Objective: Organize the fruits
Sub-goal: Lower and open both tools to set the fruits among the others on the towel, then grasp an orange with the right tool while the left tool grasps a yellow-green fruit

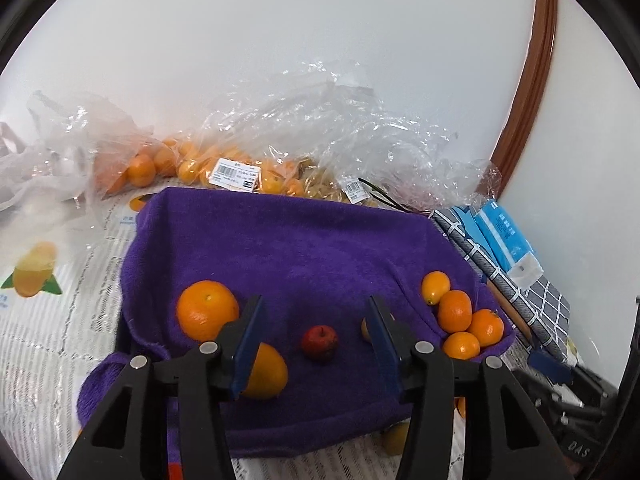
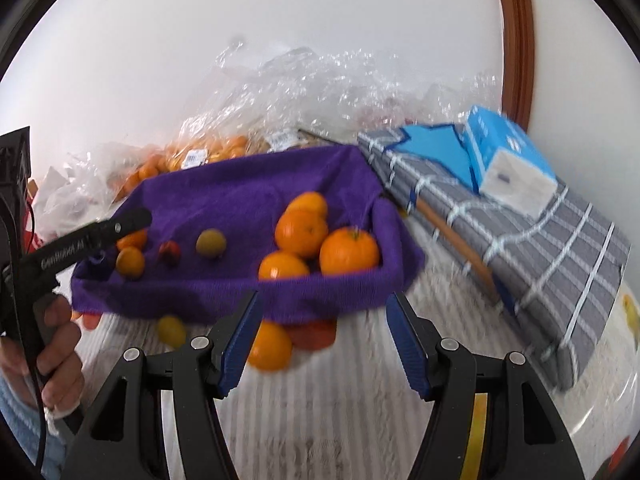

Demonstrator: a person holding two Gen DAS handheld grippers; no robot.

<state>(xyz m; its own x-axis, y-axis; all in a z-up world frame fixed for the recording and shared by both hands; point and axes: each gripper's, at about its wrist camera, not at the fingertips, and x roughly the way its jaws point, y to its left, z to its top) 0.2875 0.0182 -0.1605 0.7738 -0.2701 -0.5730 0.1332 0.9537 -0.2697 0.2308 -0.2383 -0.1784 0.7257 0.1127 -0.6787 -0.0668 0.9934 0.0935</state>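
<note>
In the left wrist view, the left gripper point(image 1: 314, 344) fills the bottom of the frame, blue-padded jaws parted and empty above a purple fleece-lined tray point(image 1: 304, 248). A small dark red fruit point(image 1: 319, 343) lies between the jaws on the cloth. A large round orange point(image 1: 207, 310) sits at lower left, and a cluster of small oranges point(image 1: 464, 322) at lower right. Clear plastic bags of oranges point(image 1: 224, 168) lie across the middle

In the right wrist view, the right gripper point(image 2: 322, 344) stands open and empty at bottom centre, before the tray's front wall point(image 2: 320, 300). A loose orange point(image 2: 270, 346) lies just beside its left pad. A blue tissue pack point(image 2: 508, 156) rests on grey checked cloth point(image 2: 540, 248) at right
</note>
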